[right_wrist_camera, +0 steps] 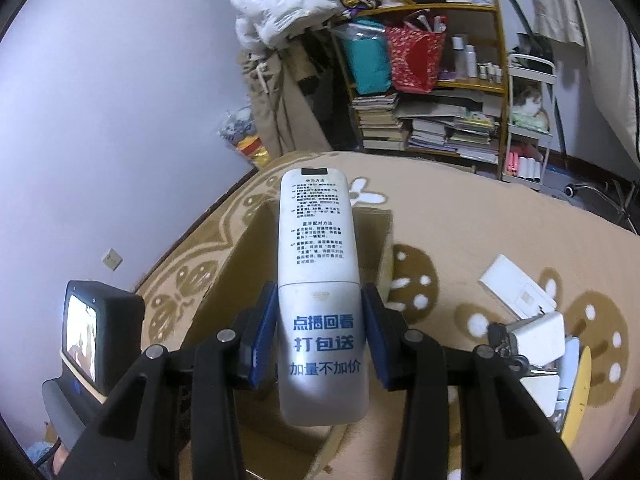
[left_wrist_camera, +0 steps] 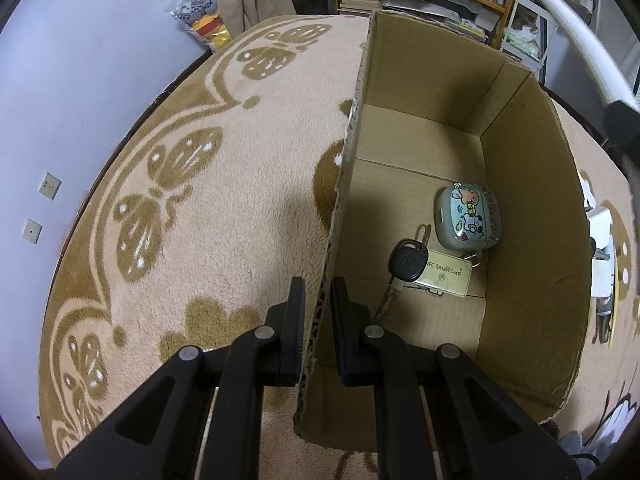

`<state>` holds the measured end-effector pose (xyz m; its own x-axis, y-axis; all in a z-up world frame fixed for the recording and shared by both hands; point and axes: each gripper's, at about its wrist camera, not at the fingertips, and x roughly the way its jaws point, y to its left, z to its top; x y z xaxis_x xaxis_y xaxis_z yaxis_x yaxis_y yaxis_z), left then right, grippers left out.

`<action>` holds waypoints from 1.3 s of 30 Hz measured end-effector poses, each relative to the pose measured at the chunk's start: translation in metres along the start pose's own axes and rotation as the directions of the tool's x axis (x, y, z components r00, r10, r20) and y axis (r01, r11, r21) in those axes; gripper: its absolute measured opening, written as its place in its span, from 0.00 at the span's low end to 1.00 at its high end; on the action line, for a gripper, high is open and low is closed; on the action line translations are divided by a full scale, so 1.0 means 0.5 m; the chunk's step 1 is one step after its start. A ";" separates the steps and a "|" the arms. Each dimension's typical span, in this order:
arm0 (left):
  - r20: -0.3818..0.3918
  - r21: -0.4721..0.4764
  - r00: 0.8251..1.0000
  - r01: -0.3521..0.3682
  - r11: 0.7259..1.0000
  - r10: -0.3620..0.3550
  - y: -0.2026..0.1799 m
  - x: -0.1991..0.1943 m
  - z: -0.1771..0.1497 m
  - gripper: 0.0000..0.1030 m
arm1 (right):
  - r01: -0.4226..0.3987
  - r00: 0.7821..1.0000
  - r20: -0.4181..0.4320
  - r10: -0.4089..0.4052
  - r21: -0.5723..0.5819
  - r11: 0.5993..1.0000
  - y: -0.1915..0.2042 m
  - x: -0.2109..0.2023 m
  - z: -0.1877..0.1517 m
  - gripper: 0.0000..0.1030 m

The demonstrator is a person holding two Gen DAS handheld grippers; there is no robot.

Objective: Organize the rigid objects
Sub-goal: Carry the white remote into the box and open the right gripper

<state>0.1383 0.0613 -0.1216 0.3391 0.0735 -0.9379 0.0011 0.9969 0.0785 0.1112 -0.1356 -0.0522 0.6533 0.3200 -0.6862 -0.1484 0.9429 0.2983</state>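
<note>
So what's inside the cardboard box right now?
Inside the cardboard box lie a cartoon-printed earbud case, a black car key and an NFC smart card. The key covers part of the card, and the case hides part of a key ring.

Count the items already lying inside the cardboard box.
3. A cartoon-printed case lies by the far right wall; a black car key lies just in front of it, overlapping an NFC smart card. More may be hidden beneath them.
</note>
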 end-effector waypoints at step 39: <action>0.000 0.004 1.000 0.021 1.000 -0.021 0.000 0.001 0.002 0.12 | 0.115 0.983 -0.130 -0.130 -0.118 0.986 0.037 0.113 -0.012 0.49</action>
<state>0.1393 0.0612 -0.1220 0.3392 0.0524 -0.9393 0.0118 0.9981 0.0600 0.1410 -0.0994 -0.0894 0.5651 0.2042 -0.7993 -0.1592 0.9777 0.1372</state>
